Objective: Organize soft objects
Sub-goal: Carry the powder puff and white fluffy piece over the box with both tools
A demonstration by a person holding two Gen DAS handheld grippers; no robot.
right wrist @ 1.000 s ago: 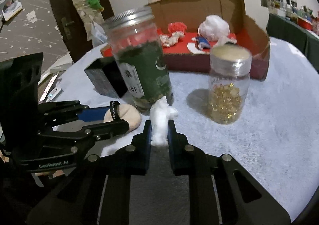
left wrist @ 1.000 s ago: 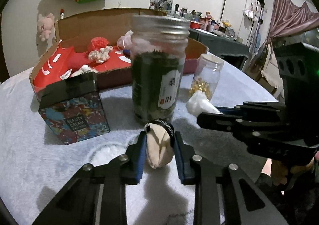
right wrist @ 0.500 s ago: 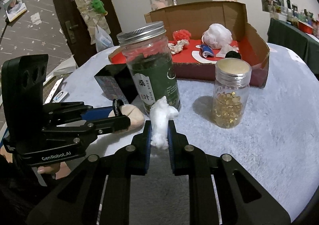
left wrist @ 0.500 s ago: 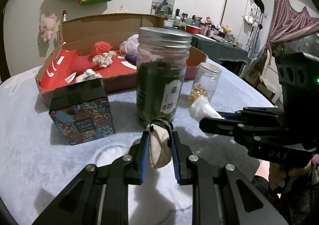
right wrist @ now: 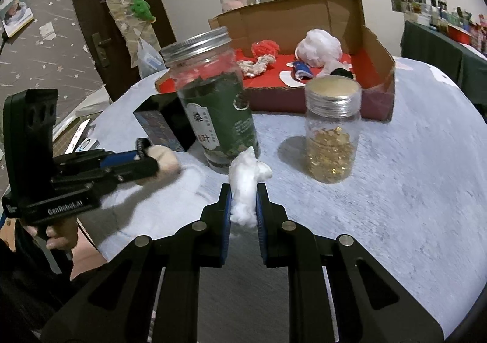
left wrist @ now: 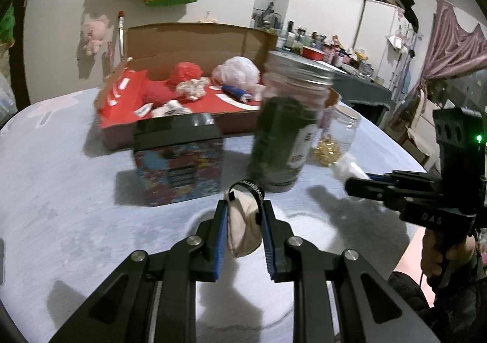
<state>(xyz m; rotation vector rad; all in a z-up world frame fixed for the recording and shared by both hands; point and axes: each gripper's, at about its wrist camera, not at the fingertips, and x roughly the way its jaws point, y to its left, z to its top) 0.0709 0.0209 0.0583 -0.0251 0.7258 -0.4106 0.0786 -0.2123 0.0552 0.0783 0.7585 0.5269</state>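
Both soft pieces gripped, box ahead

The left gripper (left wrist: 243, 221) is clenched on the beige puff (left wrist: 243, 230) and the right gripper (right wrist: 243, 206) pinches the white cotton wad (right wrist: 245, 187) — both held above the table (right wrist: 395, 190). To land them well, I'd lift clear of the green jar (right wrist: 213, 105) and gold-bead jar (right wrist: 331, 133), then let go over the cardboard box (right wrist: 377, 47) — among the soft things there

Both grippers are matte black with silver screws and blue-lined fingers (left wrist: 220, 233). The left gripper (right wrist: 146, 157) reads "GenRobot.AI"; the right gripper (left wrist: 354, 180) shows a green light. Bare-skinned hands grip the handles.
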